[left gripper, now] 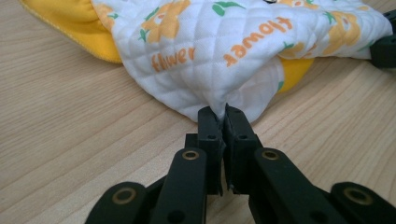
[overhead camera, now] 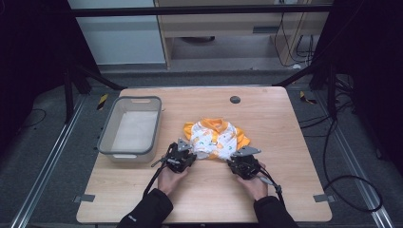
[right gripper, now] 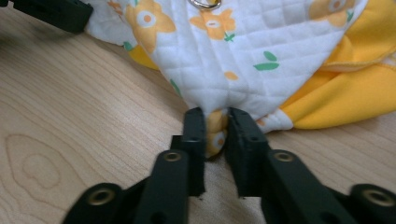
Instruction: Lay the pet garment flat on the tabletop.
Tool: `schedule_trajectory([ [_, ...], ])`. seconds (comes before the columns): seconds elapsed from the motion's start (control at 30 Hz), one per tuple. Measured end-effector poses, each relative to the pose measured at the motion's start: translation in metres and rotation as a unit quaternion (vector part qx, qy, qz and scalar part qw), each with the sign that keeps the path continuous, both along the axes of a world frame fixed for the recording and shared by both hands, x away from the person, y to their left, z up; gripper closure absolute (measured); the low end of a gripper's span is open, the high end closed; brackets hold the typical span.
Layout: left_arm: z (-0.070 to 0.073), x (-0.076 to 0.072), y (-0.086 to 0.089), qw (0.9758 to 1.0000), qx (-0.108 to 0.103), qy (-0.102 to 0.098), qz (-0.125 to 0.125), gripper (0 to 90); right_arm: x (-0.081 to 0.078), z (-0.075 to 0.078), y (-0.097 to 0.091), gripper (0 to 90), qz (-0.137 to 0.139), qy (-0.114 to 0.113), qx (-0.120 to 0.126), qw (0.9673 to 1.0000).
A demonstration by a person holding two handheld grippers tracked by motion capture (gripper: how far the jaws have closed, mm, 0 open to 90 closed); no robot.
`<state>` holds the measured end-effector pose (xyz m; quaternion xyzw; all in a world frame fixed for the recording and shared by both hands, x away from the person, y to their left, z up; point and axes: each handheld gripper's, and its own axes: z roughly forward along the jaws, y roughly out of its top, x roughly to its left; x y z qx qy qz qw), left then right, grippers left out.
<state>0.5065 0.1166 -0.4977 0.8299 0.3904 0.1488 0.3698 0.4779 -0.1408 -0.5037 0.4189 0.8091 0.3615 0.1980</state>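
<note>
Grasp step: left gripper (left gripper: 223,116) and right gripper (right gripper: 215,122) each clamped on the near hem of the garment (overhead camera: 215,138) lying mid-tabletop (overhead camera: 285,190); next, likely an even lift together.

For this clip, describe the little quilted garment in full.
The garment is small, of white quilted cloth printed with orange flowers, green leaves and the word "flower", with plain yellow-orange sleeves and collar and a metal snap on the front. It lies crumpled near the middle of the wooden table. The left tool and the right tool each pinch its near hem.
</note>
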Motion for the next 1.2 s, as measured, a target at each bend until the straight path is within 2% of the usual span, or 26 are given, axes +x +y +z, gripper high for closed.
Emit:
schedule_trajectory([
  [0.03, 0.002, -0.001, 0.001, 1.0, -0.001, 0.0, -0.003, 87.0, -0.001, 0.003, -0.001, 85.7, 0.005, -0.003, 0.008, 0.9999],
  [0.13, 0.008, -0.004, 0.003, 0.9999, -0.009, -0.004, -0.006, 87.3, -0.002, 0.008, -0.003, 86.5, 0.009, -0.007, 0.017, 0.9998],
  [0.17, 0.014, -0.005, 0.006, 0.9998, -0.019, -0.008, -0.006, 87.4, -0.005, 0.015, -0.006, 86.9, 0.012, -0.01, 0.035, 0.9993],
  [0.2, 0.014, -0.005, 0.006, 0.9998, -0.019, -0.008, -0.006, 87.4, -0.005, 0.015, -0.006, 86.9, 0.012, -0.01, 0.035, 0.9993],
  [0.3, 0.025, -0.01, 0.013, 0.999, -0.042, -0.011, -0.004, 87.5, -0.013, 0.03, -0.011, 87.0, 0.025, -0.028, 0.046, 0.9982],
  [0.33, 0.025, -0.01, 0.013, 0.999, -0.042, -0.011, -0.004, 87.5, -0.013, 0.03, -0.011, 87.0, 0.025, -0.028, 0.046, 0.9982],
  [0.4, 0.037, -0.015, 0.016, 0.9985, -0.05, -0.02, -0.009, 87.5, -0.022, 0.042, -0.016, 86.9, 0.036, -0.038, 0.058, 0.997],
  [0.5, 0.049, -0.024, 0.017, 0.998, -0.049, -0.032, -0.022, 87.5, -0.03, 0.054, -0.022, 86.9, 0.048, -0.046, 0.068, 0.9955],
  [0.53, 0.049, -0.024, 0.017, 0.998, -0.049, -0.032, -0.022, 87.5, -0.03, 0.054, -0.022, 86.9, 0.048, -0.046, 0.068, 0.9955],
  [0.57, 0.056, -0.03, 0.019, 0.9977, -0.045, -0.039, -0.03, 87.5, -0.033, 0.062, -0.027, 86.9, 0.05, -0.05, 0.075, 0.9946],
  [0.67, 0.063, -0.036, 0.021, 0.9974, -0.047, -0.04, -0.037, 87.5, -0.035, 0.069, -0.03, 86.8, 0.055, -0.051, 0.083, 0.9937],
  [0.7, 0.069, -0.04, 0.024, 0.9971, -0.046, -0.042, -0.043, 87.5, -0.038, 0.076, -0.032, 86.8, 0.061, -0.048, 0.088, 0.993],
  [0.83, 0.079, -0.044, 0.029, 0.9962, -0.059, -0.046, -0.046, 87.4, -0.043, 0.084, -0.032, 86.7, 0.072, -0.043, 0.091, 0.9923],
  [0.9, 0.086, -0.043, 0.031, 0.9962, -0.059, -0.047, -0.043, 87.3, -0.045, 0.089, -0.032, 86.3, 0.076, -0.041, 0.101, 0.9912],
  [1.0, 0.086, -0.038, 0.031, 0.997, -0.053, -0.042, -0.039, 87.2, -0.041, 0.09, -0.031, 85.8, 0.073, -0.037, 0.107, 0.9909],
  [1.03, 0.082, -0.031, 0.029, 0.9981, -0.038, -0.034, -0.034, 87.1, -0.033, 0.087, -0.031, 85.0, 0.062, -0.029, 0.109, 0.9917],
  [1.07, 0.082, -0.031, 0.029, 0.9981, -0.038, -0.034, -0.034, 87.0, -0.033, 0.087, -0.031, 85.0, 0.062, -0.029, 0.109, 0.9917],
  [1.1, 0.076, -0.023, 0.025, 0.9989, -0.019, -0.032, -0.029, 86.9, -0.022, 0.081, -0.031, 83.1, 0.044, -0.019, 0.106, 0.9932],
  [1.13, 0.076, -0.023, 0.025, 0.9989, -0.019, -0.032, -0.029, 86.8, -0.022, 0.081, -0.031, 83.1, 0.044, -0.019, 0.106, 0.9932],
  [1.17, 0.073, -0.019, 0.023, 0.9993, -0.01, -0.028, -0.024, 86.6, -0.01, 0.072, -0.032, 82.3, 0.031, -0.002, 0.109, 0.9936],
  [1.2, 0.069, -0.015, 0.022, 0.9994, 0.0, -0.027, -0.021, 86.6, -0.01, 0.072, -0.032, 82.3, 0.031, -0.002, 0.109, 0.9936],
])
